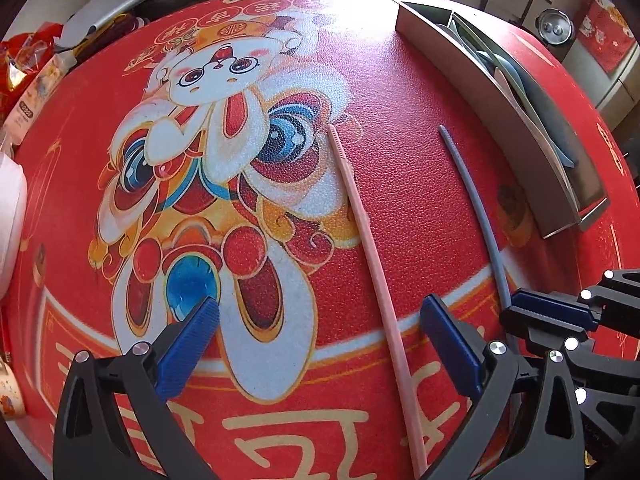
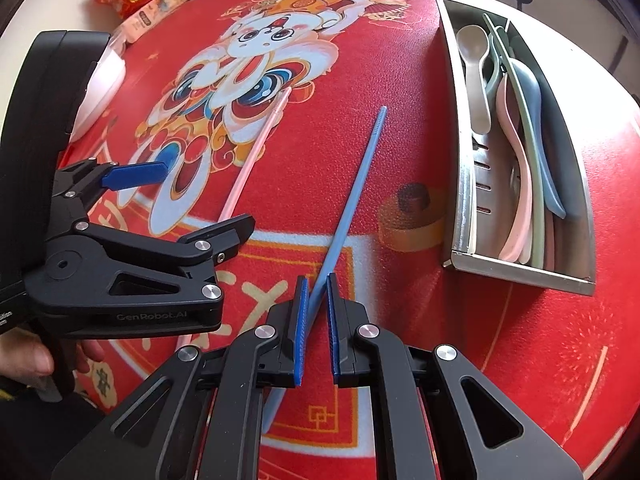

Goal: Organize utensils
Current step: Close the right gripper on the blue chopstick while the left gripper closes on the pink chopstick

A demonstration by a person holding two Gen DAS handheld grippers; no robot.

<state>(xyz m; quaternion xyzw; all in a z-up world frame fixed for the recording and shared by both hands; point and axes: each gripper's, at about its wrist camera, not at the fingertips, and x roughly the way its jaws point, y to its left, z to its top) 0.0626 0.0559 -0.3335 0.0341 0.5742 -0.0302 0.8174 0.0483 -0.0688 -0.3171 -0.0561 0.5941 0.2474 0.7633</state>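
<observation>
R tongs (image 2: pixel 317 316) clamped on blue chopstick (image 2: pixel 356 188); L tongs (image 1: pixel 320 344) wide open, straddling pink chopstick (image 1: pixel 368 240).

A blue chopstick (image 2: pixel 352 184) and a pink chopstick (image 2: pixel 256 152) lie flat left of the steel tray (image 2: pixel 460 152), which holds pastel spoons (image 2: pixel 516 184).

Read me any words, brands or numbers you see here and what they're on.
"GenRobot.AI": embossed on the black left gripper body, seen from the right wrist.
Gold Chinese characters on the red printed table mat: visible, but I cannot read them reliably.
Print on the white snack packet: too small and blurred to read.
</observation>
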